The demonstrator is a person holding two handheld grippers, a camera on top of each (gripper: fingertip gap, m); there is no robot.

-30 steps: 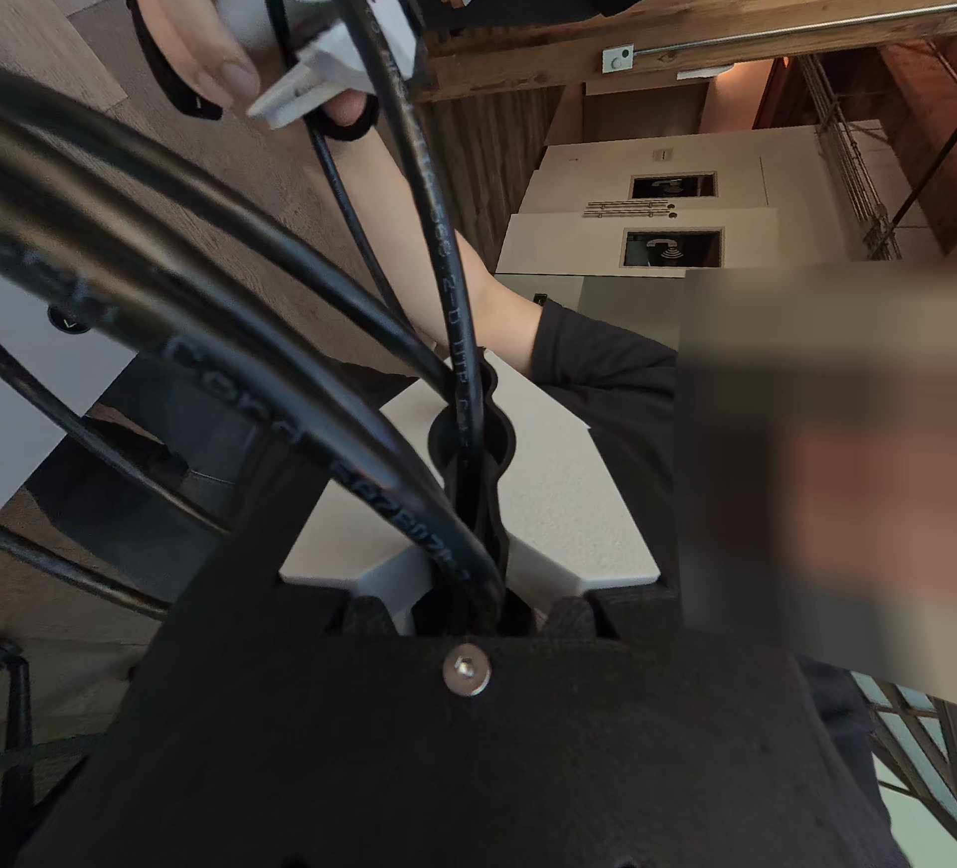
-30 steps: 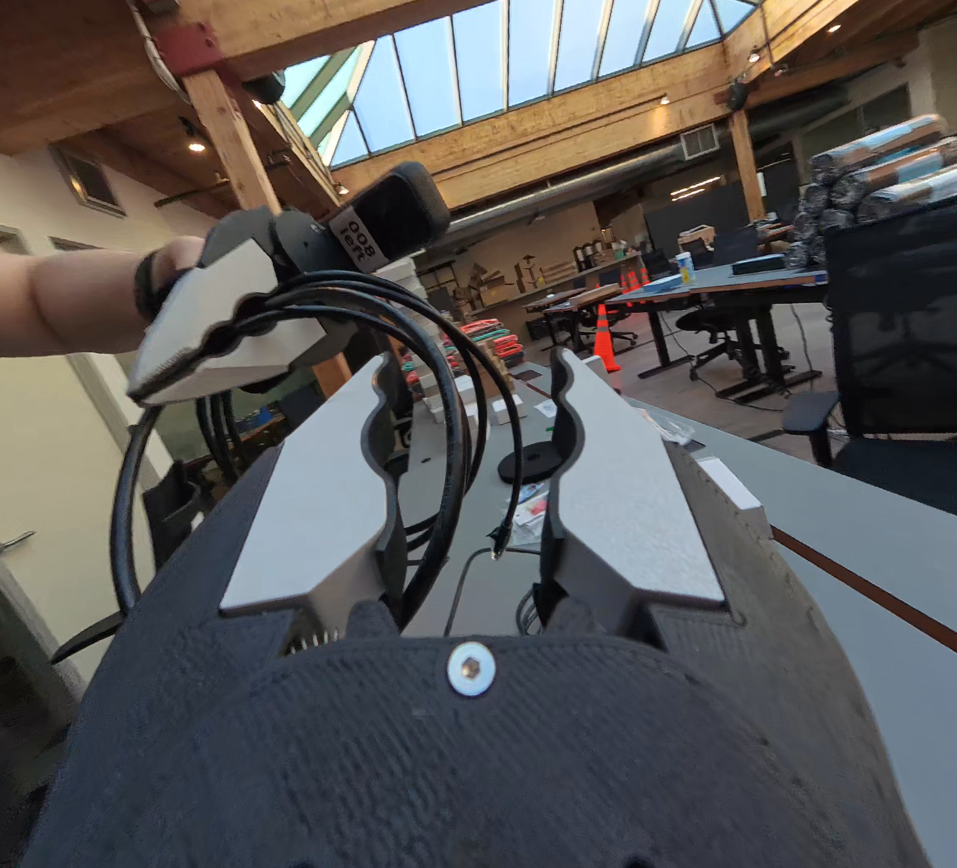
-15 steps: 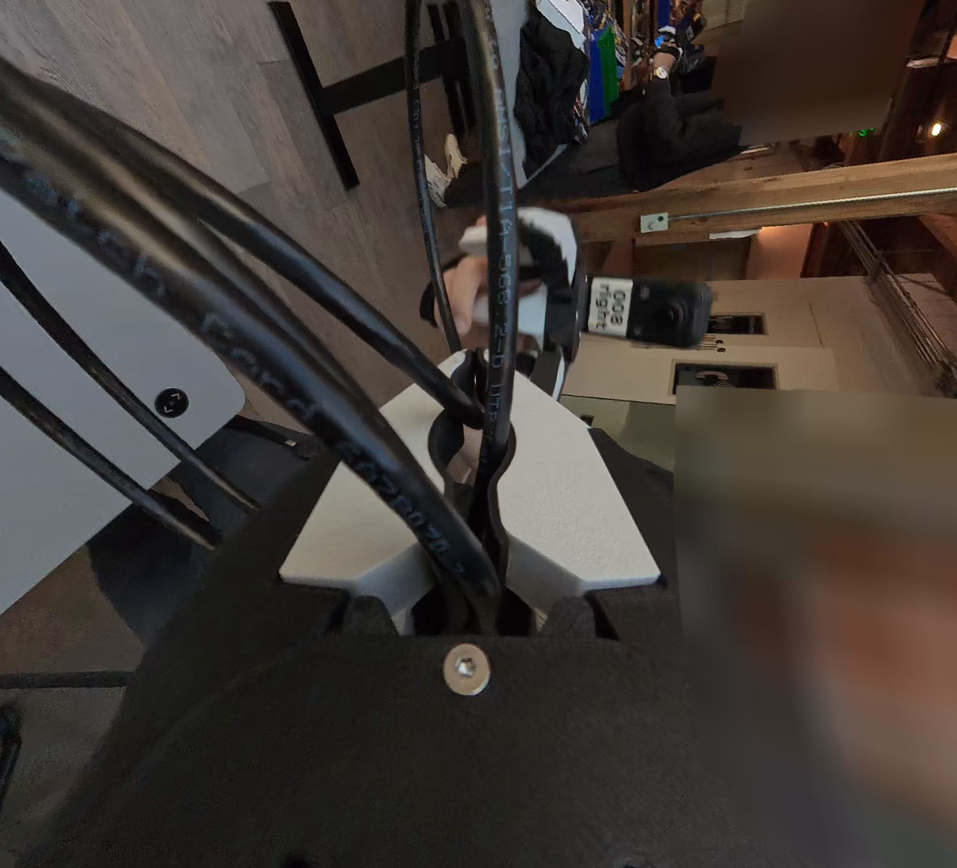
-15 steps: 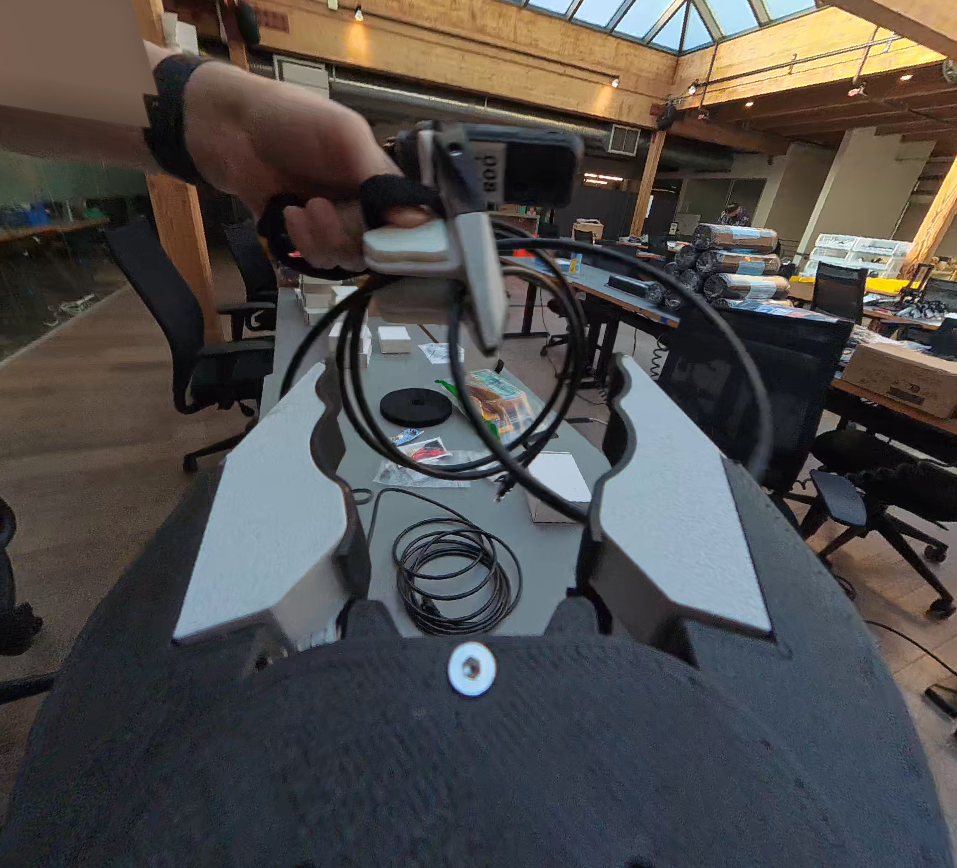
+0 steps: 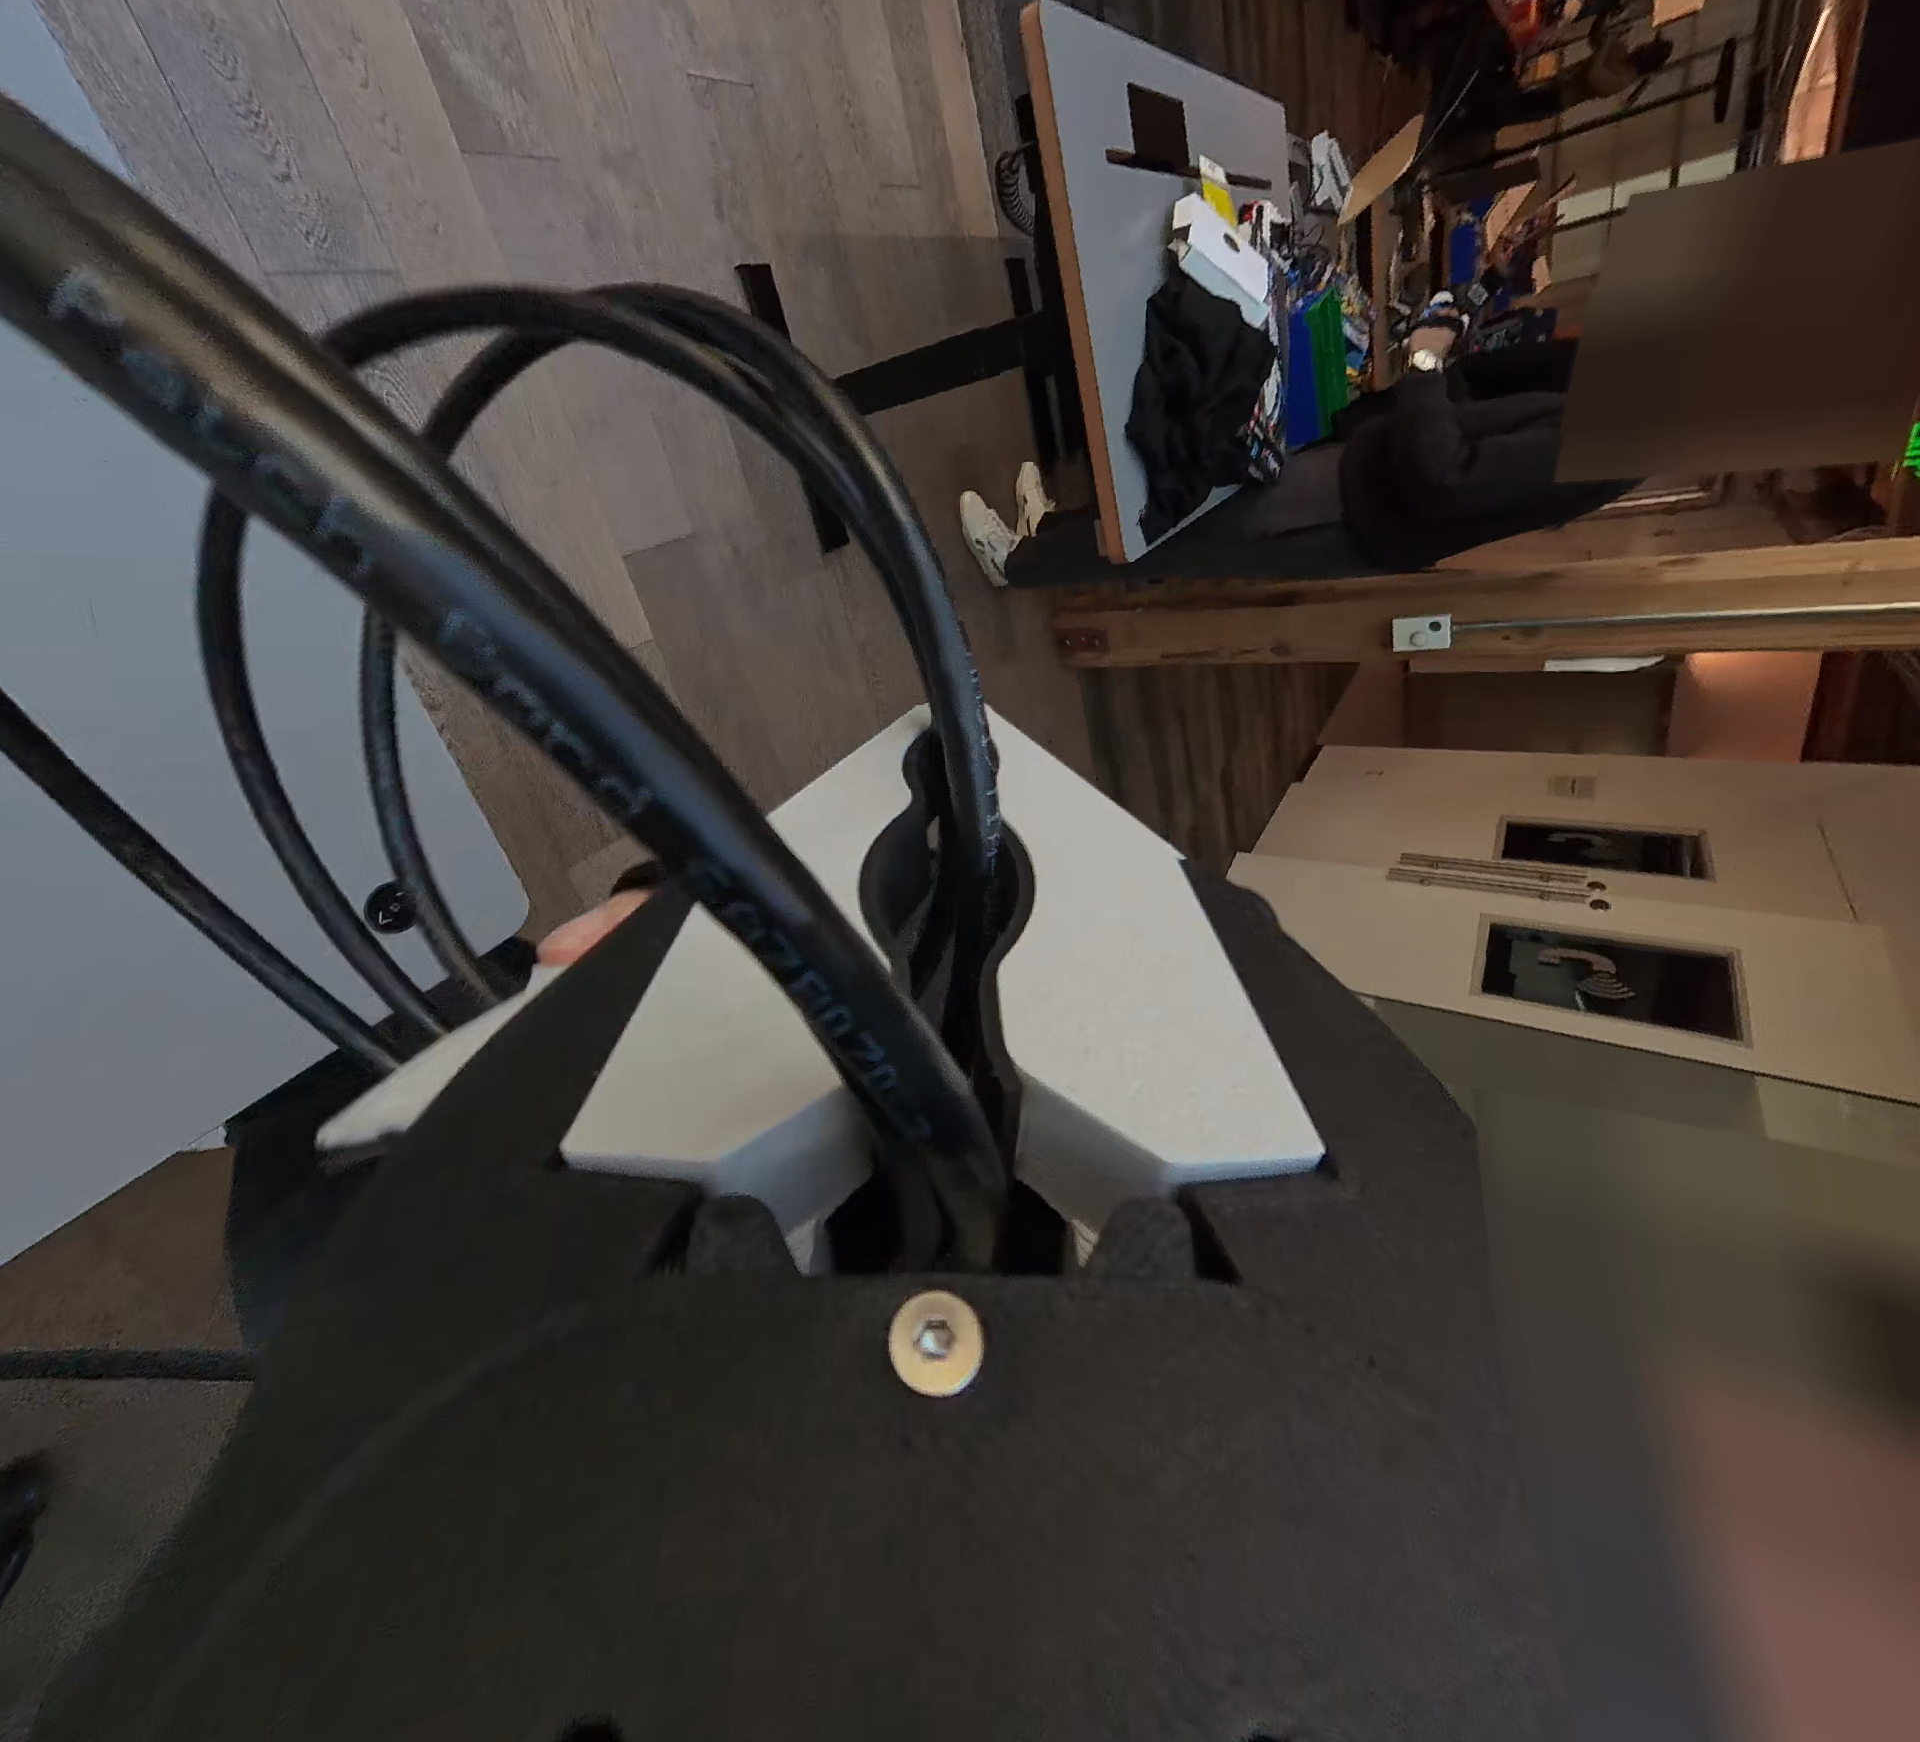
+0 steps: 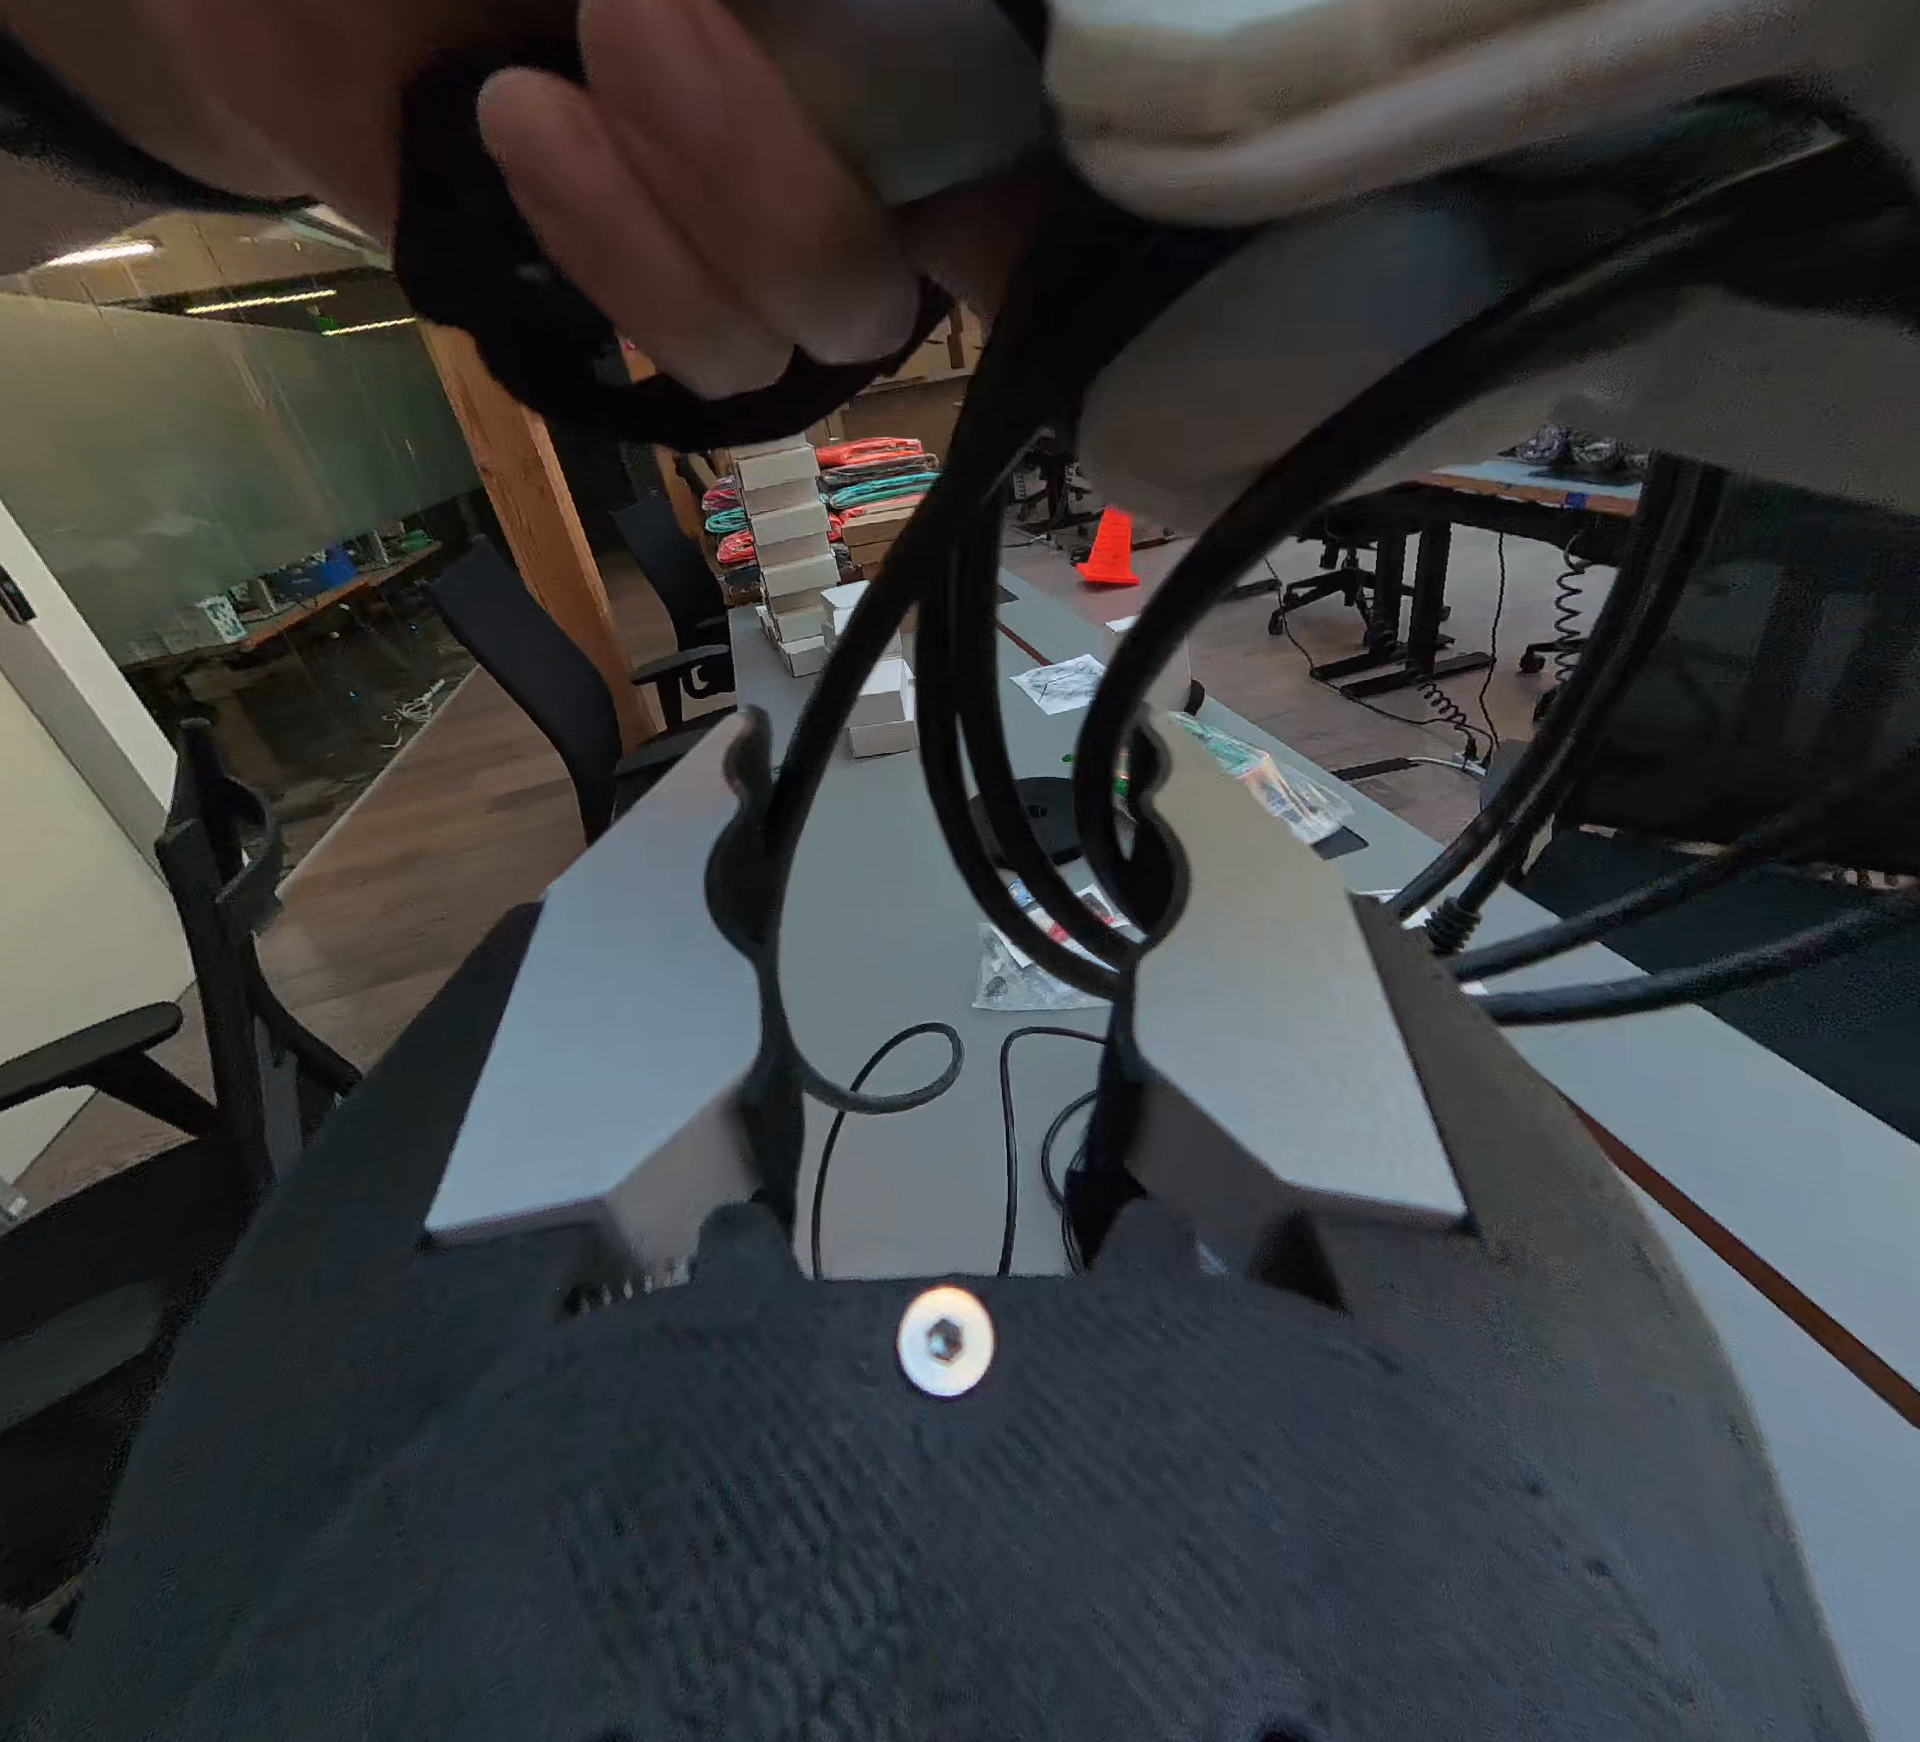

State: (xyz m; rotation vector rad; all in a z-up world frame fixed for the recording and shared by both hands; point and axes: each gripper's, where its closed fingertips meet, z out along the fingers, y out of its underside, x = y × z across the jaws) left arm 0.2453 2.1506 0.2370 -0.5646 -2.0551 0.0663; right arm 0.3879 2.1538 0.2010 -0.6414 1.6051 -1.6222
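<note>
Grey table (image 6: pixel 1766 1162) shows only beyond spread right claw (image 6: pixel 951 851); left claw (image 5: pixel 951 871) pinches cable (image 5: pixel 727 871).

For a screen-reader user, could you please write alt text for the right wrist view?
The right tongs stand open on either side of hanging loops of black cable, above a grey table. Close overhead, blurred, a hand holds the left tongs, from which the cable hangs.

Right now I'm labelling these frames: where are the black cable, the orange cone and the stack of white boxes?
black cable (image 5: pixel 831 996), left wrist view, on the thick strand entering the shut tool.
orange cone (image 6: pixel 1114 545), right wrist view, on its body.
stack of white boxes (image 6: pixel 792 539), right wrist view, mid-stack.
</note>
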